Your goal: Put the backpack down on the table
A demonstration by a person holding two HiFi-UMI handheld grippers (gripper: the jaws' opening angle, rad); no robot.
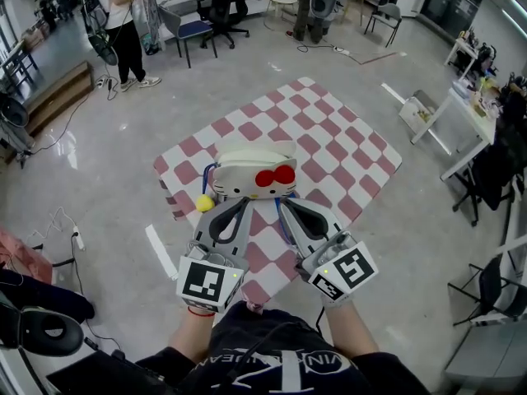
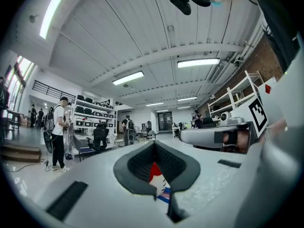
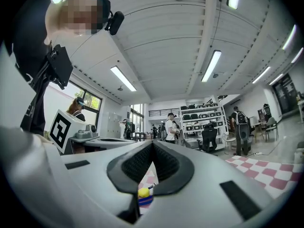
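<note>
Checkered table under the backpack; left gripper and right gripper pinch its straps.

The only lettering is white print on the person's black shirt, at the bottom of the head view. It is creased and only partly legible: "VIN" can be read, and large letters below it cannot. The left marker cube and right marker cube carry black-and-white square patterns, with no letters or digits.
</note>
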